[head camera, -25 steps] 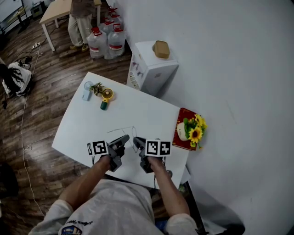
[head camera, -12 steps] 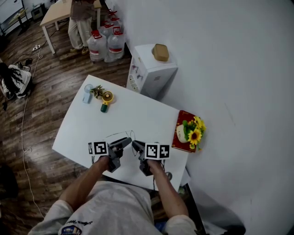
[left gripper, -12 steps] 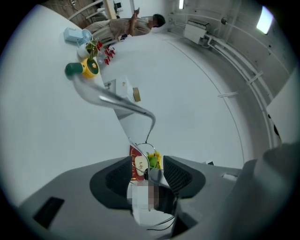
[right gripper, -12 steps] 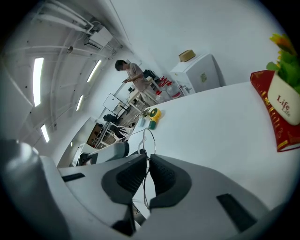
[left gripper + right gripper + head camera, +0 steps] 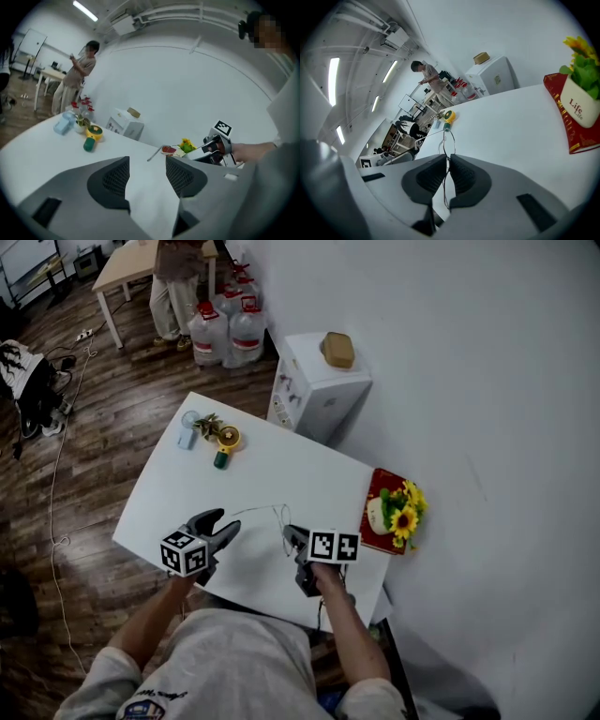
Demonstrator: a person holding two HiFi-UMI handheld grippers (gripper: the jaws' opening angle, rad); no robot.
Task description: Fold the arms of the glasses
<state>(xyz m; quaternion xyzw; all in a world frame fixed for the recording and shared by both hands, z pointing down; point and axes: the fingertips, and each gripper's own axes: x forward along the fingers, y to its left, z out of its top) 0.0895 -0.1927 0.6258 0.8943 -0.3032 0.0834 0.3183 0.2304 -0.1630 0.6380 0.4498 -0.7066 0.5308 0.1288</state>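
Wire glasses (image 5: pixel 444 132) | right gripper (image 5: pixel 446 159) clamps them | left gripper (image 5: pixel 147 168) just opening, apparently empty

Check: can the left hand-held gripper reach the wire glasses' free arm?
Probably yes. The left hand-held gripper has just been opening, jaws empty; only white table separates it from the free arm of the wire glasses.

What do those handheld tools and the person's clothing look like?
Both the left gripper and right gripper are grey, each with two blunt jaws, mesh-textured pads and a white cube of black square markers. The person wears a light grey short-sleeved T-shirt.
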